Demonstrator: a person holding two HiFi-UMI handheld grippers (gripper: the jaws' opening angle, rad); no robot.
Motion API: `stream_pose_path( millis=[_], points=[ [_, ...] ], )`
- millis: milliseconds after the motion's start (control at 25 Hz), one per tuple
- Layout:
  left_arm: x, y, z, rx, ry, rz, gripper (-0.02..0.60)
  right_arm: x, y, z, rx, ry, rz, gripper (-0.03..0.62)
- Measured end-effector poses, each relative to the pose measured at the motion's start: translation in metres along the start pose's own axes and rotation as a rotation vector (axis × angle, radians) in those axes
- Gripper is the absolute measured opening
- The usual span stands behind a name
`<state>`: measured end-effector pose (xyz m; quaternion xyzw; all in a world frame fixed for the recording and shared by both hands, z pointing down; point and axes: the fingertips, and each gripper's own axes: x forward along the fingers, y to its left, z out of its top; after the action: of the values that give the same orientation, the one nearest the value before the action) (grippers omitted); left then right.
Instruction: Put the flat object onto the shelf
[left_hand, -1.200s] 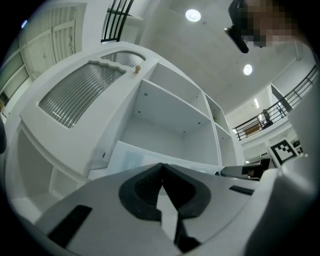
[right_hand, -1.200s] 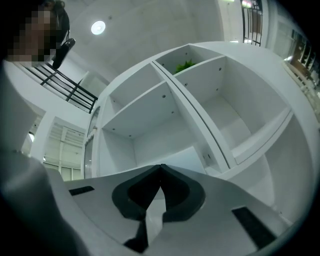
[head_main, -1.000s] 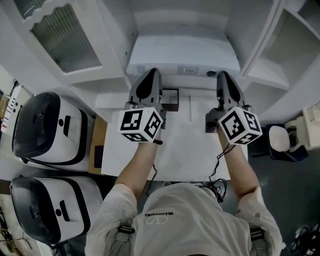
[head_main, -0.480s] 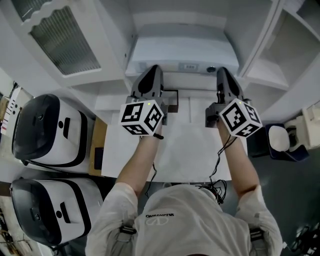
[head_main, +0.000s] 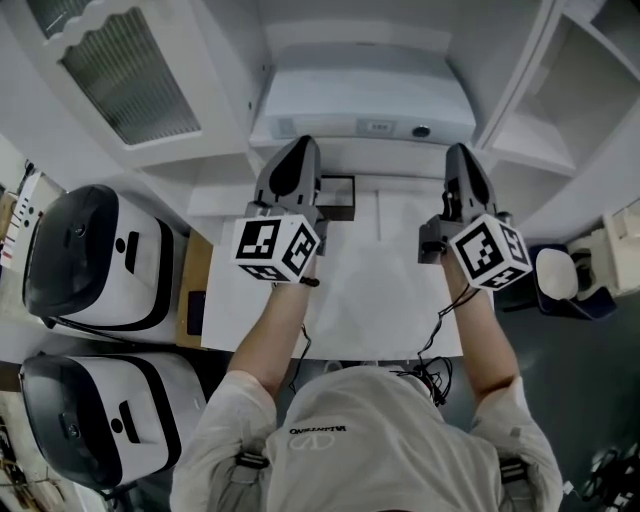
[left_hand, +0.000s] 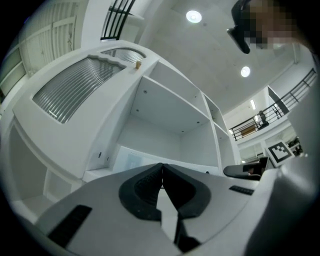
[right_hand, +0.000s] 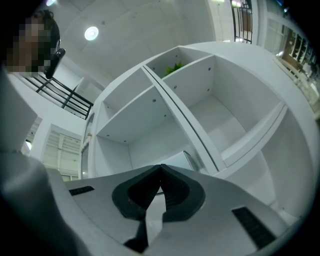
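A flat white box (head_main: 365, 105), with a small label and a dark round button on its front edge, lies in the middle bay of the white shelf unit (head_main: 520, 140). Both grippers hover in front of it over a white tabletop (head_main: 385, 290). My left gripper (head_main: 302, 143) is shut and holds nothing; its view shows the closed jaws (left_hand: 162, 166) aimed at the box's front (left_hand: 131, 161). My right gripper (head_main: 461, 150) is also shut and holds nothing, and its closed jaws (right_hand: 160, 167) point at the box's corner (right_hand: 179, 160).
Two white and black appliances (head_main: 95, 255) (head_main: 90, 420) stand at the left. A black-framed item (head_main: 340, 198) lies between the grippers near the shelf. A white cup (head_main: 555, 275) sits on something dark at the right. A ribbed cabinet door (head_main: 130, 80) hangs open at upper left.
My right gripper has shifted a little to the right. The left gripper has stayed almost where it was. Both remain shut.
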<state>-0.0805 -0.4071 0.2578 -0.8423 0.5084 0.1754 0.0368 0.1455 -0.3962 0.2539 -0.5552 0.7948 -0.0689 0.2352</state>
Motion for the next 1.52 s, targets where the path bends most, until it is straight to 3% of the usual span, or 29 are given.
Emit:
stream_pose_path(
  millis=[200,320,800,1520],
  points=[
    [-0.047,-0.018,0.007,0.139,-0.022,-0.080,0.005,-0.054,-0.003,0.004,-0.102,-0.026,0.022,0.011],
    [-0.077,-0.016,0.007,0.166,-0.024,-0.076,0.005,-0.085,-0.015,0.001,-0.135,-0.013,-0.008,0.011],
    [-0.156,0.035,-0.037,0.120,0.069,0.140,0.005,-0.162,-0.074,-0.024,-0.078,0.067,-0.170,0.009],
    [-0.155,0.035,-0.043,0.067,0.071,0.144,0.005,-0.165,-0.065,-0.025,-0.077,0.054,-0.127,0.009]
  ],
)
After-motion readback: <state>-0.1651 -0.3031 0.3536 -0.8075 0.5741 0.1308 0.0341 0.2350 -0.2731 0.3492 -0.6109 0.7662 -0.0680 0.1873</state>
